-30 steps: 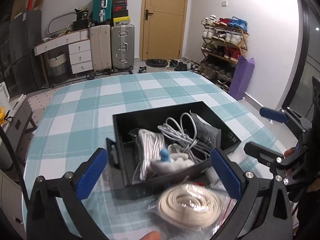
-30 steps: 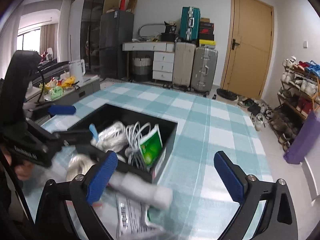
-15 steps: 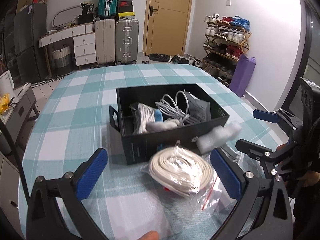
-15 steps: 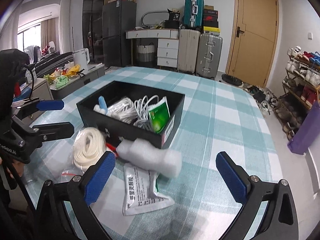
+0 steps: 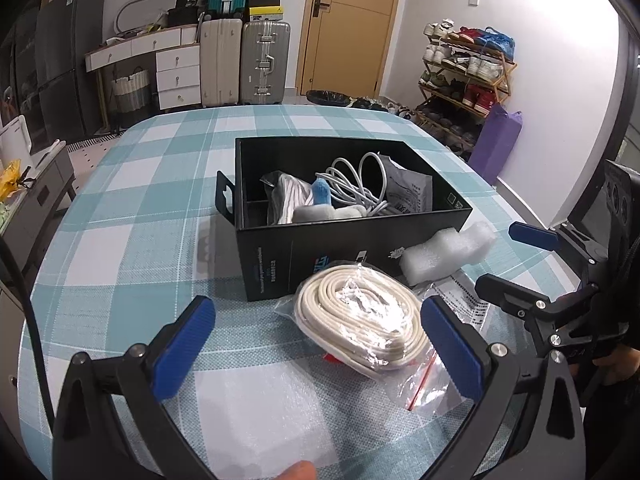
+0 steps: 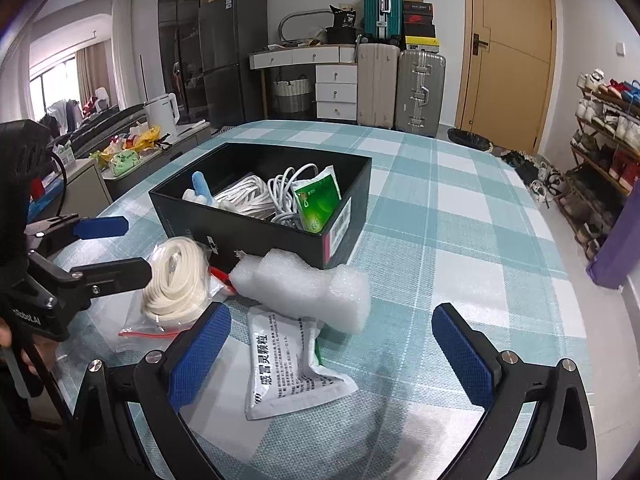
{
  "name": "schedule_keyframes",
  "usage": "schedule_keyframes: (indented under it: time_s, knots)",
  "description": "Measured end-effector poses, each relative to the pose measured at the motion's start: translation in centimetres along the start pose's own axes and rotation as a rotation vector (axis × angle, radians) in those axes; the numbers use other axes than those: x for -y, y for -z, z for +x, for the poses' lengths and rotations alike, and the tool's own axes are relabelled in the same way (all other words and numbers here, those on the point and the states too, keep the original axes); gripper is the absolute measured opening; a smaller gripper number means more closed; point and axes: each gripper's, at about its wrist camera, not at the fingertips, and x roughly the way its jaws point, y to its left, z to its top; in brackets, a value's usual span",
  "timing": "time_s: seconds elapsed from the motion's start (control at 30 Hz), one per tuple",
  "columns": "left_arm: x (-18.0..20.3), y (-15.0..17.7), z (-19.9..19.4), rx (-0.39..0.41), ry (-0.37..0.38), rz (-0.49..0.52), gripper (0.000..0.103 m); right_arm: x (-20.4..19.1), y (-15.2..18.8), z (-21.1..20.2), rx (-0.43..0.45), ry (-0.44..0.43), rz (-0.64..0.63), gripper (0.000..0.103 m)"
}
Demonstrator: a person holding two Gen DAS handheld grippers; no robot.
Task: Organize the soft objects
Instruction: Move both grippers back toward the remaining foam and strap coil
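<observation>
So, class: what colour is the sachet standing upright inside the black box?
Green, seen best from the right wrist: sachet, black box.

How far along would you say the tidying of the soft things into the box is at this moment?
Partly done. The black box already holds cords, a rope bundle and a green packet. Nothing is in hand: left gripper and right gripper are both open. Left outside: bagged rope, foam piece, white packet.

The left gripper [image 5: 316, 344] is held low and level, its two blue-padded fingers [image 5: 182, 346] spread wide apart with nothing between them. The right gripper [image 6: 332, 354] sits just to its right, also spread wide and empty. A fingertip [image 5: 298, 472] shows at the near edge under the left gripper.
</observation>
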Motion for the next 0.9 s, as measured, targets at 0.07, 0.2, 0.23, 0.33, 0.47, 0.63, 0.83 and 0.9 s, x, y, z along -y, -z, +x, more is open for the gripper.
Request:
schedule_keyframes:
  time_s: [0.07, 0.2, 0.23, 0.33, 0.47, 0.63, 0.83, 0.9]
  knots:
    - [0.0, 0.0, 0.1, -0.001, -0.006, 0.004, 0.103, 0.0, -0.1, 0.3, -0.002, -0.005, 0.009, 0.102]
    - [0.1, 0.2, 0.3, -0.007, -0.012, 0.018, 0.103, 0.1, -0.1, 0.8, -0.011, -0.019, 0.036, 0.102]
    - [0.1, 0.3, 0.4, -0.011, -0.011, 0.019, 0.103, 0.2, -0.2, 1.0, -0.016, -0.023, 0.046, 0.102]
    - [0.2, 0.3, 0.4, -0.012, -0.007, 0.019, 0.103, 0.4, -0.2, 1.3, -0.025, -0.037, 0.074, 0.102]
    - [0.2, 0.3, 0.4, -0.014, -0.006, 0.021, 0.103, 0.7, -0.5, 1.8, -0.034, -0.05, 0.113, 0.102]
    - [0.1, 0.3, 0.4, -0.018, -0.012, 0.021, 0.103, 1.3, -1.0, 2.7, -0.056, -0.076, 0.178, 0.102]
    - [-0.5, 0.2, 0.5, -0.007, -0.011, 0.002, 0.103, 1.6, -1.1, 3.7, -0.071, -0.085, 0.211, 0.102]
    - [-0.5, 0.2, 0.6, -0.01, -0.013, 0.002, 0.103, 1.7, -1.2, 3.8, -0.069, -0.085, 0.22, 0.102]
